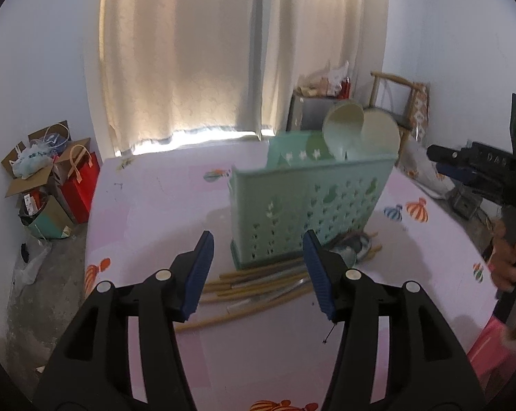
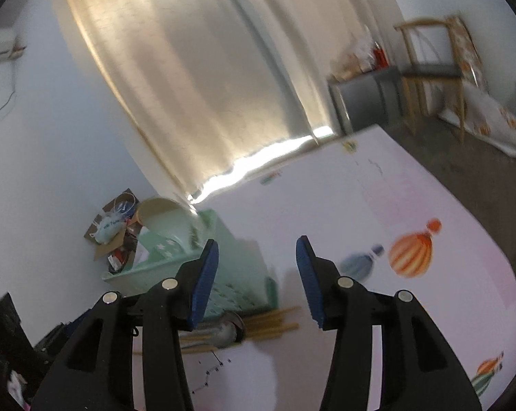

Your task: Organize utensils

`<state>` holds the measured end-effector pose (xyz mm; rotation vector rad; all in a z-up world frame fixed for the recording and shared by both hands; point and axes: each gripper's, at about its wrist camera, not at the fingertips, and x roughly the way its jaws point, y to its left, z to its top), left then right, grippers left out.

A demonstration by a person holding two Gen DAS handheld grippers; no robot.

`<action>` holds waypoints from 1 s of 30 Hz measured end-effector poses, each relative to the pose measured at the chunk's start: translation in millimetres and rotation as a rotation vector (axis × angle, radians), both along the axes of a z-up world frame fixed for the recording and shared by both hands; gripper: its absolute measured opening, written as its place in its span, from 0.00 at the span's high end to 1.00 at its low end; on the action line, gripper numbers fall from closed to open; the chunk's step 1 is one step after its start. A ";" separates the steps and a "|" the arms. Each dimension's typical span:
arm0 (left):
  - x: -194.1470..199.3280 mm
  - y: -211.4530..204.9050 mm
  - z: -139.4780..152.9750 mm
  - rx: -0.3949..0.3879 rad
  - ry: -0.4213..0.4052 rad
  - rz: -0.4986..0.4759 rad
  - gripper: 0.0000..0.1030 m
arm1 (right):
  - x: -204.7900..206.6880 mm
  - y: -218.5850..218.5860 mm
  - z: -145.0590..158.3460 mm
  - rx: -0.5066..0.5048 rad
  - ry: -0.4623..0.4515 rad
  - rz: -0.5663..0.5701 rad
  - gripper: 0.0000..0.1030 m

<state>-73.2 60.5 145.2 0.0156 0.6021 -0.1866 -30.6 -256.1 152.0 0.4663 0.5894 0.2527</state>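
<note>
Left view: left tongs (image 1: 258, 267) spread wide, empty, hovering just short of the chopsticks (image 1: 258, 282) lying at the foot of the rack (image 1: 309, 205).

Right view: right tongs (image 2: 257, 281) also spread, holding nothing, beside the rack. Looks like the pick-up stage; next is pinching one stick.

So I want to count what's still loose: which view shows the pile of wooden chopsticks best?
The left wrist view: the pile of wooden chopsticks lies nearly whole before the green perforated basket. The right wrist view shows only the ends, blurred.
</note>
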 end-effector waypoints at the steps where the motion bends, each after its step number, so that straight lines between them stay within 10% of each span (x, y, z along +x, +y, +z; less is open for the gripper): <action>1: 0.8 -1.1 -3.0 0.001 0.010 -0.009 0.50 | 0.1 -2.0 -5.2 -0.003 0.015 -0.001 0.55; 22: 29.5 -19.4 -69.4 0.005 0.219 -0.119 0.51 | 28.7 48.3 -80.6 0.044 0.261 0.307 0.55; 30: 26.9 -16.3 -68.6 0.005 0.213 -0.125 0.51 | 54.8 59.9 -94.8 0.055 0.313 0.326 0.93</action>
